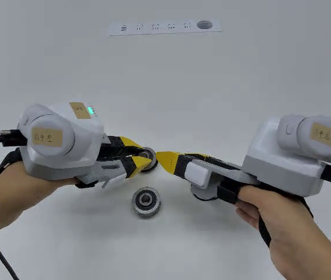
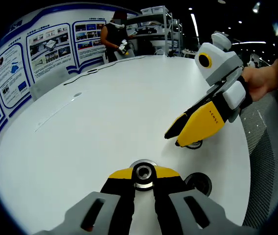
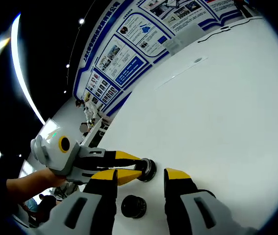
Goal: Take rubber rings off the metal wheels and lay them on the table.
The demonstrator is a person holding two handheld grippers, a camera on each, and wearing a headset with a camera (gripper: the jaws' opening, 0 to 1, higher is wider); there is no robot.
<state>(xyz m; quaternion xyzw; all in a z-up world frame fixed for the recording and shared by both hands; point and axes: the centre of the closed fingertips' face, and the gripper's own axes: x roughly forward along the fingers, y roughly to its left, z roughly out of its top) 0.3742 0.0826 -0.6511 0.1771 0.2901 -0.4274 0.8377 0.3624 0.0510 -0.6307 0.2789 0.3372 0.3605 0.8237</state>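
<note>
At centre frame, held wheel: a small metal wheel (image 2: pixel 142 172) sits clamped between the yellow tips of the left tongs (image 1: pixel 143 161), lifted off the table (image 1: pixel 241 76)
Left tongs: closed on that wheel, the jaws pressing on its rim from both sides
Right tongs: the right tongs (image 1: pixel 167 162) point at the held wheel from the right, tips just beside it; in the right gripper view the jaws stand apart with nothing between them
Spare wheel: a second wheel (image 1: pixel 146 201) lies flat on the table at lower centre of the head view, just below the two sets of tips
Third wheel: another wheel (image 2: pixel 193 145) lies on the table under the right tongs, right of centre in the left gripper view
Rubber ring: the dark band (image 1: pixel 136 198) round the spare wheel's rim; probably soft, stretchy and grippy, light, likely to snap back if let go
Wheel body: likely hard, heavy for its size and slick; hold by the metal sides, leaving the band free
Where to pinch: the outer edge of the band, then peel sideways off the rim
Containers: the task names none; the rings go straight onto the bare table
</note>
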